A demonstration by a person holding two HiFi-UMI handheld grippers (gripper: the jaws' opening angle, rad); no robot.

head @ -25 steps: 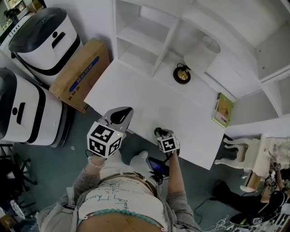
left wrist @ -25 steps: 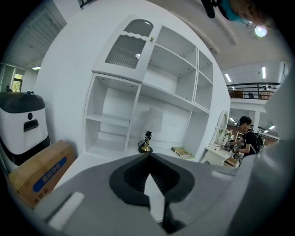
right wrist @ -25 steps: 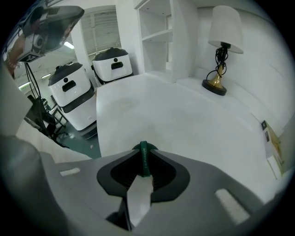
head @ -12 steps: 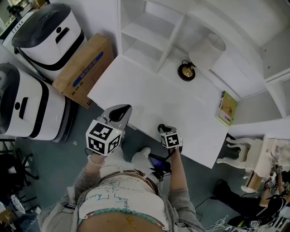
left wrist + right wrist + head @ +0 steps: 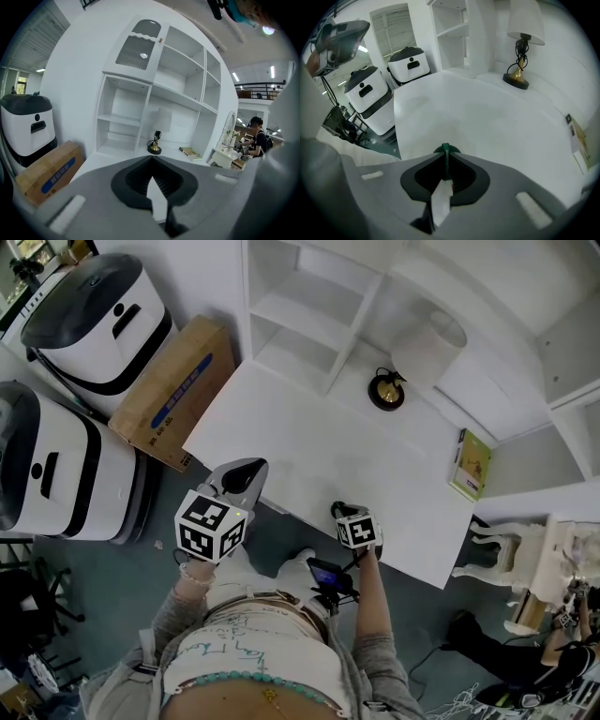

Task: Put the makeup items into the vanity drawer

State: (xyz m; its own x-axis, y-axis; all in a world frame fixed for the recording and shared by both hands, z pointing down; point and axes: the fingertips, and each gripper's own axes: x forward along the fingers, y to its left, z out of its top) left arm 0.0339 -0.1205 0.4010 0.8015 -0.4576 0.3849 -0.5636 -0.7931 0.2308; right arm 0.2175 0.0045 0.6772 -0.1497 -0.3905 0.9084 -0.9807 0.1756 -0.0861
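Right tongs (image 5: 339,511) shifted slightly right along white bench (image 5: 309,446) edge, clenched on slim dark-green makeup pencil (image 5: 446,152). Left tongs (image 5: 151,164) clenched, empty. Pencil likely light, stiff, slippery; grip mid-shaft.

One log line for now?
left gripper: shut, empty | right gripper: shut on thin green item, at desk front edge | on top: lamp, book
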